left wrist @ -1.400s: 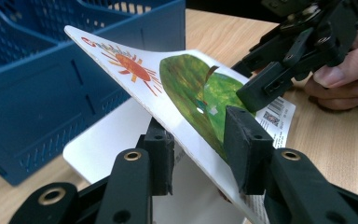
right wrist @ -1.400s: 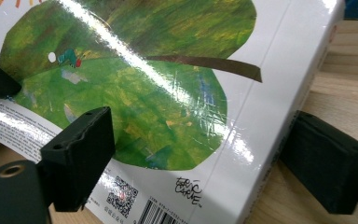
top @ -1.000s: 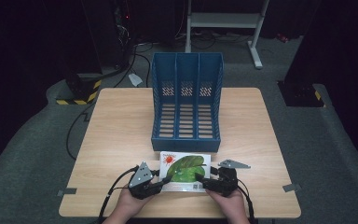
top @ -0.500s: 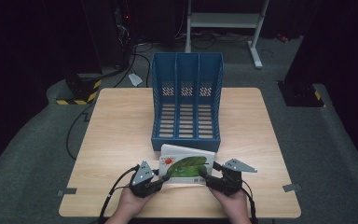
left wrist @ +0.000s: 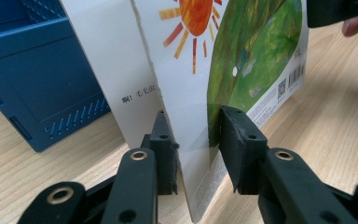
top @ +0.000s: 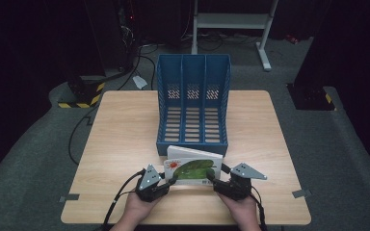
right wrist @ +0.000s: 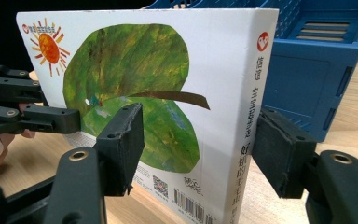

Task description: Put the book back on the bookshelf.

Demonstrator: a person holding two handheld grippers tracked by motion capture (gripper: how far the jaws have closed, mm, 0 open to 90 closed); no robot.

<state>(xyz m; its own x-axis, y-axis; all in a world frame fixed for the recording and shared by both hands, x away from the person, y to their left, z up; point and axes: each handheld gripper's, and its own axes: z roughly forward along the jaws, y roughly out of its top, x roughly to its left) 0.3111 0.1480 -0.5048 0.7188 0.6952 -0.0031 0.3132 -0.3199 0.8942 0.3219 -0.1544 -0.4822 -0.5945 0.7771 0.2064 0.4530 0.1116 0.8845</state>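
book stood up between two grippers, right by the file rack

high view: the white picture book with a green leaf and orange sun on its cover (top: 193, 168) stands on the light wooden desk (top: 125, 144), just in front of the blue plastic three-slot file rack (top: 193, 103), left gripper (top: 169, 182) and right gripper (top: 212, 177) at its ends.

left gripper view: fingers (left wrist: 162, 140) clamped on the book's edge.

right gripper view: fingers (right wrist: 121, 140) have been closing and straddle the spine; can't tell if they press.

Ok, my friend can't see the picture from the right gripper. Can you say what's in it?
A white book with a big green leaf and an orange sun stands upright on the wooden table. The right gripper straddles its spine end, and a blue file rack sits behind it.
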